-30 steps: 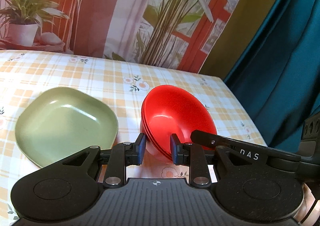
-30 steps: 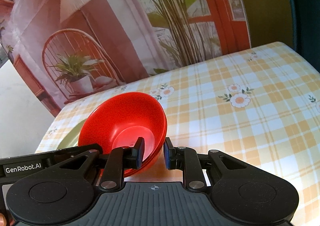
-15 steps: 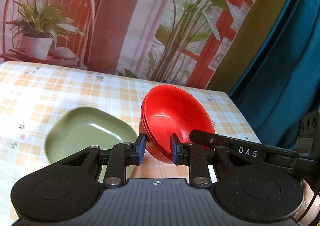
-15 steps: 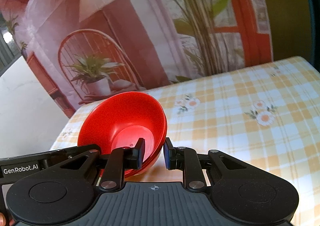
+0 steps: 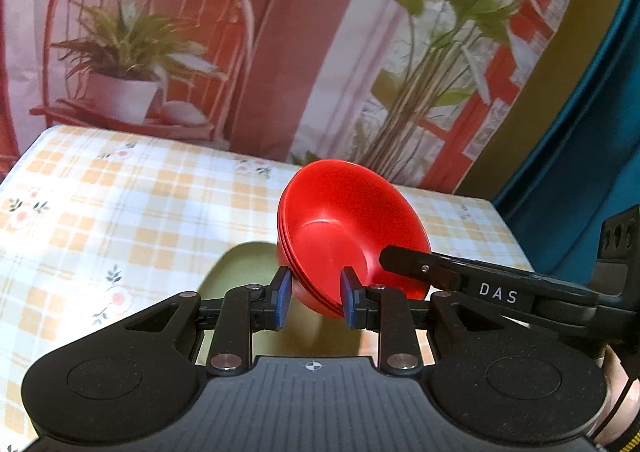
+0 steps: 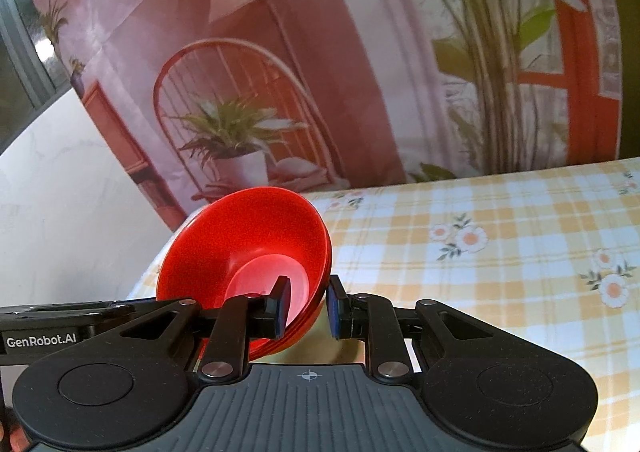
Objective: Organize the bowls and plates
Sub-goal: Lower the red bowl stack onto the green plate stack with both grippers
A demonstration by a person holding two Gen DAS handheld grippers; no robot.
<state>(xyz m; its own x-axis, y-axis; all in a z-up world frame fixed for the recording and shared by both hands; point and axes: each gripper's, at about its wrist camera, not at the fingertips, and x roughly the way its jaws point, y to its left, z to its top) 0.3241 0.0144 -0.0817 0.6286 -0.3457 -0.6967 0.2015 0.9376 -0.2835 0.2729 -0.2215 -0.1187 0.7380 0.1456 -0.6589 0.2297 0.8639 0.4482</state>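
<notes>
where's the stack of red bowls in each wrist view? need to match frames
Left wrist: the stack of red bowls sits centre, slightly right, its near rim between the left gripper pads, tilted open toward the camera.
Right wrist: the stack sits lower left of centre, its right rim clamped by the right gripper.
Shared landmark: the potted plant on the printed backdrop.

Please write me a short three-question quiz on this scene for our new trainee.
1. True or false: both grippers grip the red bowls.
2. What lies on the table below the bowls? A) a green plate B) a blue cup C) a fork
3. How many bowls are nested, judging by the rims in the left view?

Key:
1. True: the left gripper and right gripper pinch opposite rims.
2. A, the green plate.
3. About three.
</notes>
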